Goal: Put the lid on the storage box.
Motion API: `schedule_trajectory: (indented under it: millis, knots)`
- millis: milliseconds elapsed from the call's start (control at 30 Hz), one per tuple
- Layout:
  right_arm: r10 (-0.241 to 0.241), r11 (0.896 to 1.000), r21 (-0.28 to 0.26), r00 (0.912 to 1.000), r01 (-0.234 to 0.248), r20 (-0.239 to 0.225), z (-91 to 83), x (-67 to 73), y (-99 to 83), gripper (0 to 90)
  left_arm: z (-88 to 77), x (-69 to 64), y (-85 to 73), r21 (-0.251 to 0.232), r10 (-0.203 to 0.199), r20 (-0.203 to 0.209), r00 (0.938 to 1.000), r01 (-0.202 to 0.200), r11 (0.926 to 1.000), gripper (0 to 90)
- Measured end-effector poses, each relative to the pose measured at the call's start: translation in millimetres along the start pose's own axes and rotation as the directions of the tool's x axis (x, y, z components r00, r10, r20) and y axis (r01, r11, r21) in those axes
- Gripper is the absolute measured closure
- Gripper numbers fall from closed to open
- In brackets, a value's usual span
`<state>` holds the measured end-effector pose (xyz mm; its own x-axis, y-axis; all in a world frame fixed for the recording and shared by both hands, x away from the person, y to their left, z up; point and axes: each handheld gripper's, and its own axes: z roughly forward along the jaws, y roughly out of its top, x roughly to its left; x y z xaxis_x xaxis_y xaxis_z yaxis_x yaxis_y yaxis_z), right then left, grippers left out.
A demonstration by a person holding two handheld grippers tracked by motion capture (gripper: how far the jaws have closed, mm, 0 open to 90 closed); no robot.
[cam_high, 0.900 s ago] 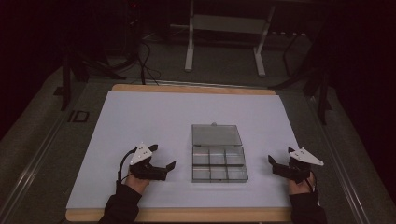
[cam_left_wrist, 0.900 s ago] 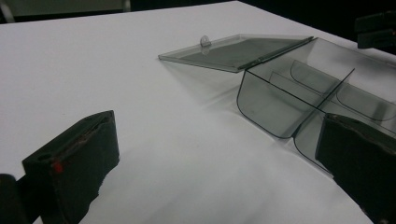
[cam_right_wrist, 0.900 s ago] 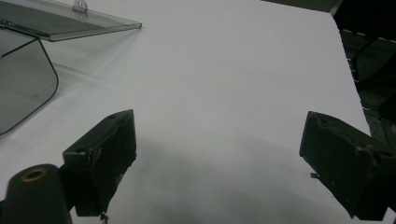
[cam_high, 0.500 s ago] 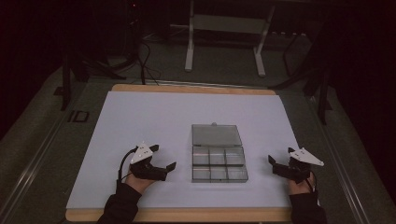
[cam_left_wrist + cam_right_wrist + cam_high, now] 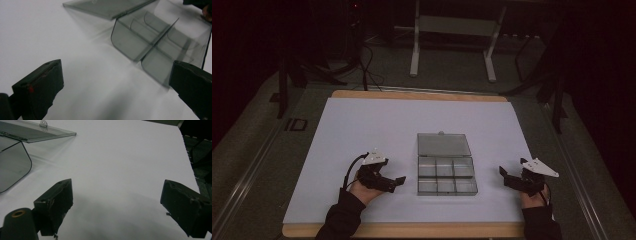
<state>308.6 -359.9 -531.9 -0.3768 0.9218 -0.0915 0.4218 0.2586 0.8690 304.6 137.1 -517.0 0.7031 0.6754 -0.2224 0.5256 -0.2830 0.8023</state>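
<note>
1. Left gripper (image 5: 398, 181): jaws spread wide, nothing between them, touching nothing; hovers over the desk (image 5: 362, 130).
2. Right gripper (image 5: 504, 176): jaws likewise wide apart and empty.
3. Compartment box (image 5: 446, 177) lies between the two grippers, just ahead of the left jaws, farther from the right; lid (image 5: 443, 144) folded back flat, compartments look empty.
4. Judgement: approach step, nothing grasped yet. Next move calls for bringing one gripper's jaws to the box or lid edge.

The high view is dim and grainy, its surroundings sinking into near black around the pale table (image 5: 362, 140), while both gripper views are brighter yet soft, with slight blur on the clear box (image 5: 155, 42) and broad, diffuse shadows under the dark jaws.
</note>
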Motion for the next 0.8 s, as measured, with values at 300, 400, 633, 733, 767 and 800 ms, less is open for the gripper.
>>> schedule_trajectory:
  millis: [300, 400, 633, 733, 767, 800]
  knots:
    - [0.004, 1.0, -0.01, 1.0, -0.004, 0.001, -1.1, 0.1, -0.2, 10.7, 1.8, -1.2, 33.0, -0.024, -0.005, 0.006, 1.0, 0.006, 0.9997, 0.5]
    - [0.004, 1.0, -0.009, 1.0, -0.004, -0.001, -1.0, -0.1, -0.2, 10.7, 3.2, 0.1, 39.2, -0.028, -0.018, 0.0, 0.9998, 0.018, 0.9995, 0.5]
    - [0.006, 1.0, -0.007, 1.0, -0.006, -0.003, -1.0, -0.4, -0.2, 10.7, 12.5, -0.8, 61.4, -0.011, -0.011, -0.003, 0.9999, 0.011, 0.9999, 0.5]
    - [0.005, 1.0, -0.006, 1.0, -0.005, -0.004, -0.8, -0.5, -0.2, 10.8, 19.5, 0.6, 73.3, -0.01, -0.019, -0.015, 0.9997, 0.019, 0.9998, 0.6]
    - [0.005, 1.0, -0.006, 1.0, -0.005, -0.004, -0.8, -0.5, -0.2, 10.8, 19.5, 0.6, 73.3, -0.01, -0.019, -0.015, 0.9997, 0.019, 0.9998, 0.6]
    - [0.006, 1.0, -0.007, 1.0, -0.006, -0.003, -0.9, -0.4, -0.2, 10.8, 23.3, 1.3, 79.0, -0.005, -0.021, -0.016, 0.9997, 0.021, 0.9998, 0.6]
